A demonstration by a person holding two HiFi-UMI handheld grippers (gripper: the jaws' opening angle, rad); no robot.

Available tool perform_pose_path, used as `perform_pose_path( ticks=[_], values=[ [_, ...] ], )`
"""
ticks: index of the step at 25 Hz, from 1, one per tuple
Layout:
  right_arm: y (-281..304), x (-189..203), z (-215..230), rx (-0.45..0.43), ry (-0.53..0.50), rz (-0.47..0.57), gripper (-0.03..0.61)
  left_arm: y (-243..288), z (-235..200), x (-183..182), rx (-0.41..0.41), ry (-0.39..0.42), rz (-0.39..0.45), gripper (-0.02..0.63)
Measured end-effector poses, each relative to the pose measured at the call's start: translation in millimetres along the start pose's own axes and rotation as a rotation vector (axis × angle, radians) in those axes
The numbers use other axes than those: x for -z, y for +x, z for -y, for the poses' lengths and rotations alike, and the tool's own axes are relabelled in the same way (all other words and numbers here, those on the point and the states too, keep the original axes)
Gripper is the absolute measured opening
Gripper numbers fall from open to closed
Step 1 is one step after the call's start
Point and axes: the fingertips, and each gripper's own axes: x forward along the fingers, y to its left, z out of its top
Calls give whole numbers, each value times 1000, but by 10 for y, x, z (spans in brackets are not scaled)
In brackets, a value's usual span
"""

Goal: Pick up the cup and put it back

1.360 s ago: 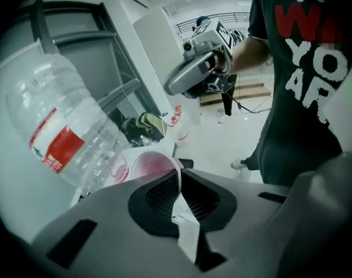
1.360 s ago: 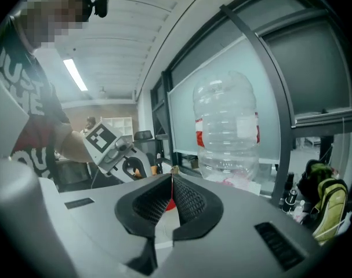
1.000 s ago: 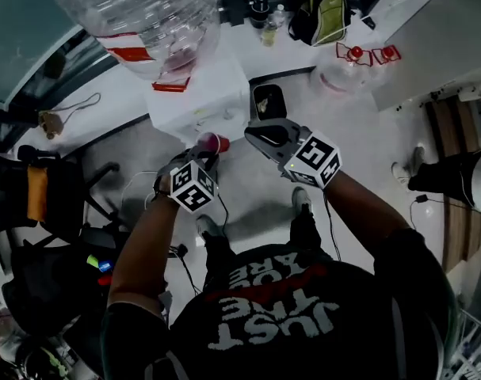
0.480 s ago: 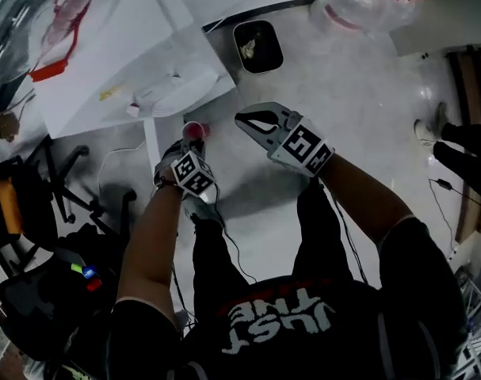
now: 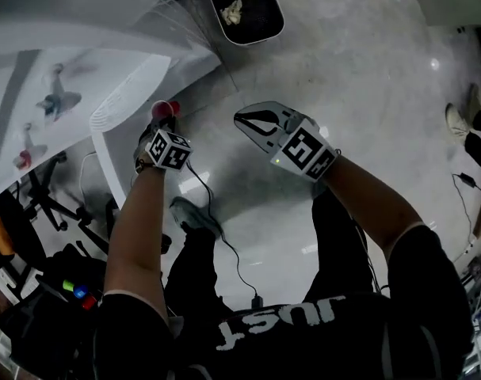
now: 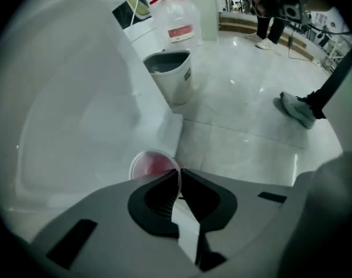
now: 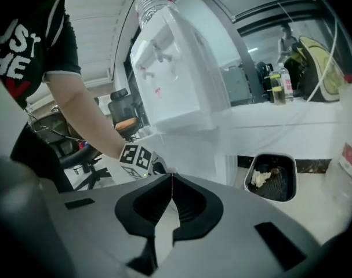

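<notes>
Cup [image 6: 154, 165] | rim pinched in left gripper [image 6: 178, 174], lower centre, likely for carrying | right gripper [image 7: 171, 177] jaws pressed together, empty, idle

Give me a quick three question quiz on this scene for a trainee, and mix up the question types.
1. Multiple choice: what is the left gripper shut on?
A) a bottle
B) the rim of the cup
C) nothing
2. True or false: the right gripper is wide open.
3. Fill in: the inside bottom of the cup looks ____.

Key
1. B
2. False: it is shut, with nothing in it.
3. red
</notes>
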Motion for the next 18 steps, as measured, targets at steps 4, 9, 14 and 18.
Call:
perform_pose_path(
  ticks=[4,9,14,18],
  values=[
    [30,378,377,39,5,6,35,558,-304,-134,-60,1,-33,25],
    [15,598,490,69,17,14,35,945,-601,-256,-101,41,-55,25],
    [22,677,488,65,35,20,35,1127,-763,-320,-115,98,-73,25],
    [94,761,545,56,54,27,35,1321,-813,-319,-117,127,-79,25]
  ],
)
